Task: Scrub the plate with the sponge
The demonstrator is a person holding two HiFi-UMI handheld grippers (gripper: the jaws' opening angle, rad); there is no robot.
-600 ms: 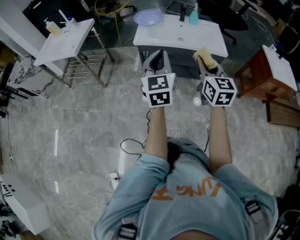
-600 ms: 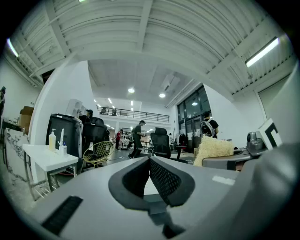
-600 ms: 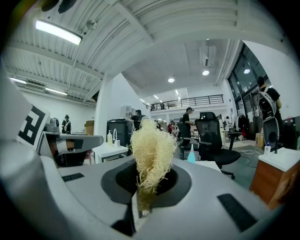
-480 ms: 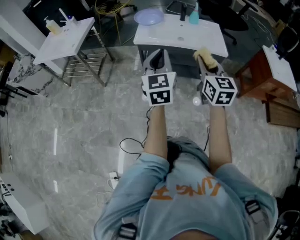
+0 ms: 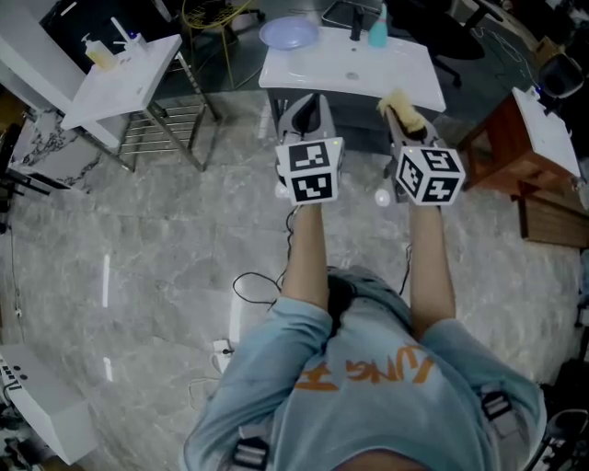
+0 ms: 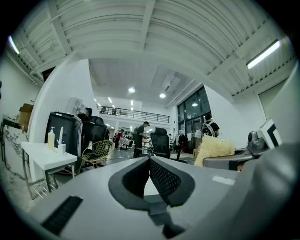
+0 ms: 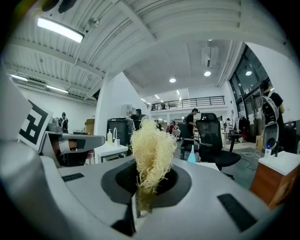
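A pale lavender plate lies at the far left corner of a white sink table. I hold both grippers up side by side at its near edge, well short of the plate. My left gripper is shut with nothing between its jaws; its own view shows the same left gripper with jaws meeting. My right gripper is shut on a yellow fibrous sponge. In the right gripper view the sponge sticks up out of the right gripper. The sponge also shows in the left gripper view.
A teal bottle and a faucet stand at the back of the sink table. A white side table with bottles and a metal rack are at left. A brown wooden stand is at right. Cables lie on the marble floor.
Both grippers stay where they were, the sponge still gripped. Only the head view has shifted very slightly.
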